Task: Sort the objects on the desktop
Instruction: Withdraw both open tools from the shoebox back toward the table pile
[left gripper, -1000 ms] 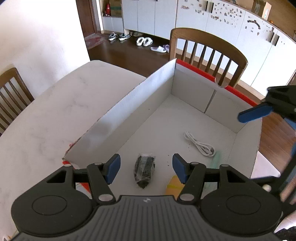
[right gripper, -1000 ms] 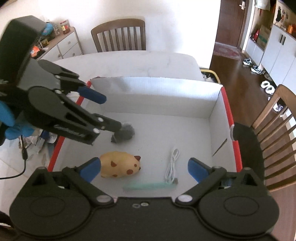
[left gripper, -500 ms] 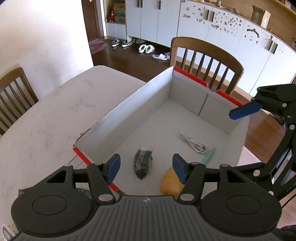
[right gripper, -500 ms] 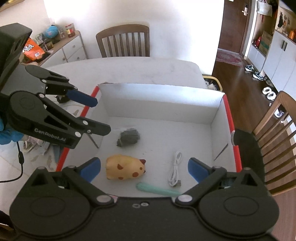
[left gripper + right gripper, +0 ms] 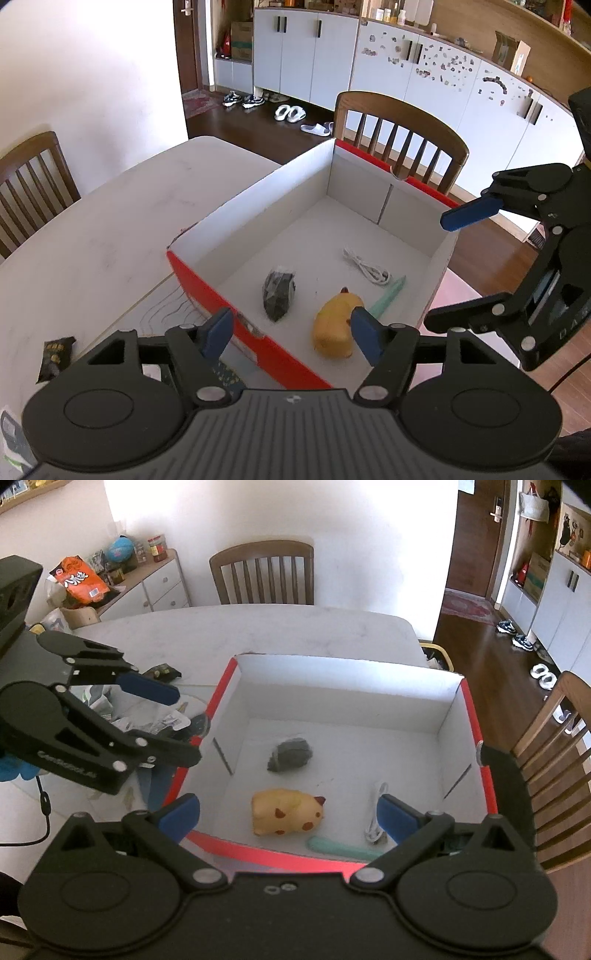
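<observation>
A white box with red outer walls (image 5: 207, 291) (image 5: 343, 664) sits on the table. On its floor lie a dark packet (image 5: 279, 293) (image 5: 291, 755), a yellow spotted toy (image 5: 334, 328) (image 5: 286, 812), a white cable (image 5: 365, 267) (image 5: 375, 812) and a green stick (image 5: 388, 301) (image 5: 340, 847). My left gripper (image 5: 291, 332) (image 5: 184, 726) hovers above the box's red left wall. Its jaws are opening and nothing is between them. My right gripper (image 5: 288, 812) (image 5: 436, 271) hangs wide open and holds nothing, above the near side of the box.
Loose wrappers and packets (image 5: 110, 709) lie on the pale table (image 5: 110, 221) left of the box, one small dark packet (image 5: 55, 354) among them. Wooden chairs (image 5: 399, 136) (image 5: 262, 572) stand around the table. A sideboard with a snack bag (image 5: 77, 579) is at the back.
Both grippers have drawn back and up from the box. The left one left the dark packet on the box floor, now stands over the red wall, and its jaws are wider.
</observation>
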Available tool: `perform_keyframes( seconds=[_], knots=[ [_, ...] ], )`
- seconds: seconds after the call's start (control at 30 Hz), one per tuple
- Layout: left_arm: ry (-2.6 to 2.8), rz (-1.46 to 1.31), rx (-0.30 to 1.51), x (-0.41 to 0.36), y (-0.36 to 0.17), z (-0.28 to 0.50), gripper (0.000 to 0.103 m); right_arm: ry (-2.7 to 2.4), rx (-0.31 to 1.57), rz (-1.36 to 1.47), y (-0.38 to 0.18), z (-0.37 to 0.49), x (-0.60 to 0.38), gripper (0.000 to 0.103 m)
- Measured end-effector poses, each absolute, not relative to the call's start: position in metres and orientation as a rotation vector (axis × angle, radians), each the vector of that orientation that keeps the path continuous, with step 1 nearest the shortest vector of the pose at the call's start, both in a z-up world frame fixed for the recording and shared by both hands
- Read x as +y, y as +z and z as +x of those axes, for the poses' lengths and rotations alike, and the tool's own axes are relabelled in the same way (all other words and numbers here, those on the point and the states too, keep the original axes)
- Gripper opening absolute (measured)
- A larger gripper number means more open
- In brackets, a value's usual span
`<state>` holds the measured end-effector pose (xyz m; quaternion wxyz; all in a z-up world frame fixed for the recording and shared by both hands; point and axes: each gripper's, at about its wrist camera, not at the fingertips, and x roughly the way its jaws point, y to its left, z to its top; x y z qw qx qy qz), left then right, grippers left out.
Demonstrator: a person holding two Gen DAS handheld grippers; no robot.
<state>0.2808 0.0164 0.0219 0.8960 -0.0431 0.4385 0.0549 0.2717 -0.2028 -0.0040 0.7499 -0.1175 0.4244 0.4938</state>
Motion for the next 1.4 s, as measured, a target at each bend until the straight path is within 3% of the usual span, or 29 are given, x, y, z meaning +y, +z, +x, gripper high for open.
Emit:
perform_keyframes(
  seconds=[0.07,0.33,0.73,1.4],
  knots=[
    [0.12,-0.086,0.903,0.016,0.022,0.273,0.079,1.075,0.926,-0.255,-0.002,0.266,-0.202,0.103],
    [0.128,-0.073,0.868,0.013,0.022,0.24,0.097,1.054,0.92,-0.249,0.004,0.242,-0.195,0.103],
    [0.163,-0.098,0.831,0.035,0.021,0.177,0.103,1.024,0.907,-0.233,0.015,0.198,-0.171,0.103],
    [0.261,-0.149,0.8,0.083,0.006,0.075,0.103,1.02,0.848,-0.181,0.027,0.137,-0.112,0.103]
  ],
)
